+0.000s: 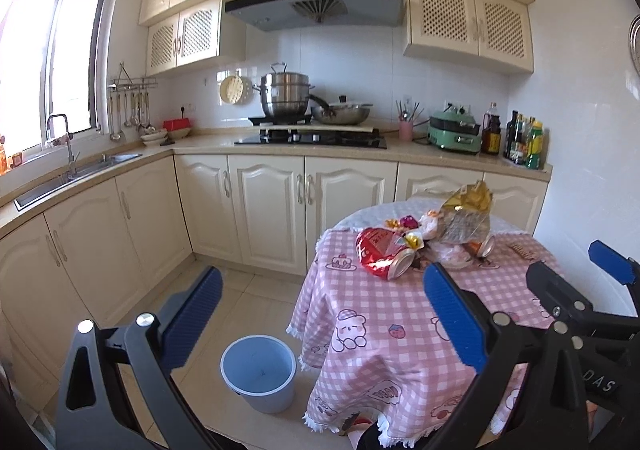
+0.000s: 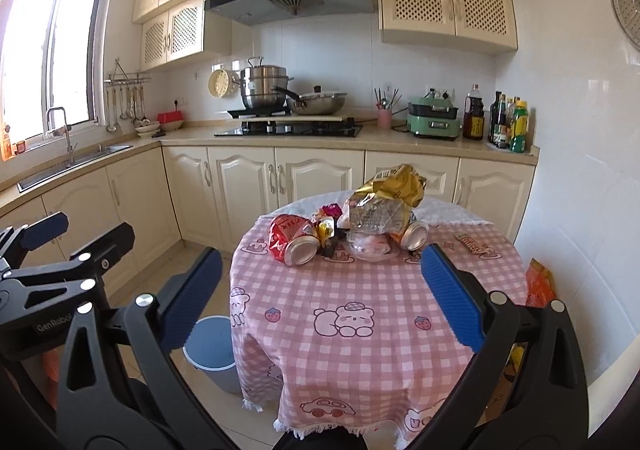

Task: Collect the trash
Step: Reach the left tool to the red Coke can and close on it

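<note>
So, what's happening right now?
Left gripper and right gripper open, empty. Crushed red can and wrappers untouched on pink checked tablecloth. Blue bucket on floor, nothing blocking.

Both wrist views face the kitchen counter from near, sharing the round table (image 1: 400, 330).

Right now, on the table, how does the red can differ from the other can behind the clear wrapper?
The red can lies in full view at the left of the pile; the other can at the right is partly hidden by the clear wrapper. The red can looks crumpled, while the other can's visible body is orange. Both lie on their sides with the silver end toward the camera.
</note>
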### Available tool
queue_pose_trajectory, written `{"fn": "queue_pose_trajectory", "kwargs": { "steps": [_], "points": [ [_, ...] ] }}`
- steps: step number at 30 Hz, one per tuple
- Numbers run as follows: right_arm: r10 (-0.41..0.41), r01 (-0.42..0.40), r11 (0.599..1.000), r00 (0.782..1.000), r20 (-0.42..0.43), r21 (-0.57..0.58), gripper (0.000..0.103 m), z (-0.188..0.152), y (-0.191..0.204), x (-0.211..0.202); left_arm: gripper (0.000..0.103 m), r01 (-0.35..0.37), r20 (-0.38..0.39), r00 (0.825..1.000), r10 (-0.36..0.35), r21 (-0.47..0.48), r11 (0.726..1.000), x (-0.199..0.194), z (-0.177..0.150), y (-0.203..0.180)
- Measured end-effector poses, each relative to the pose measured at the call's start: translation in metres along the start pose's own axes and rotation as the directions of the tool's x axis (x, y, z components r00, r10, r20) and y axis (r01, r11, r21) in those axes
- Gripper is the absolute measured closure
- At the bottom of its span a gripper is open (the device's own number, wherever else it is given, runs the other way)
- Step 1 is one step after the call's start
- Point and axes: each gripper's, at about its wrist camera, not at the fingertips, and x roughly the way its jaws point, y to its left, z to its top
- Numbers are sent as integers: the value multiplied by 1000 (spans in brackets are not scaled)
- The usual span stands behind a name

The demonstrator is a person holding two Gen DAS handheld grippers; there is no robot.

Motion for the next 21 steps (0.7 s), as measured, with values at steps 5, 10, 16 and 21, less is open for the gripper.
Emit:
{"fn": "queue_pose_trajectory", "kwargs": {
  "steps": [5, 10, 16, 21],
  "points": [
    [13, -12, 1000, 999, -51, 23, 6, 1, -10, 32, 5, 19, -62, 998, -17, 32, 999, 41, -1, -9],
    [-20, 23, 999, 997, -76, 40, 6, 3, -27, 65, 5, 83, -181, 981, -74, 44, 996, 100, 0, -21],
    [-121, 127, 991, 986, -118, 41, 6, 5, -60, 119, 5, 244, -359, 897, -258, -85, 966, 188, 7, -23],
    [-139, 149, 986, 981, -133, 72, 6, 8, -86, 152, 5, 297, -422, 826, -373, -238, 925, 257, 13, -22]
  ]
}}
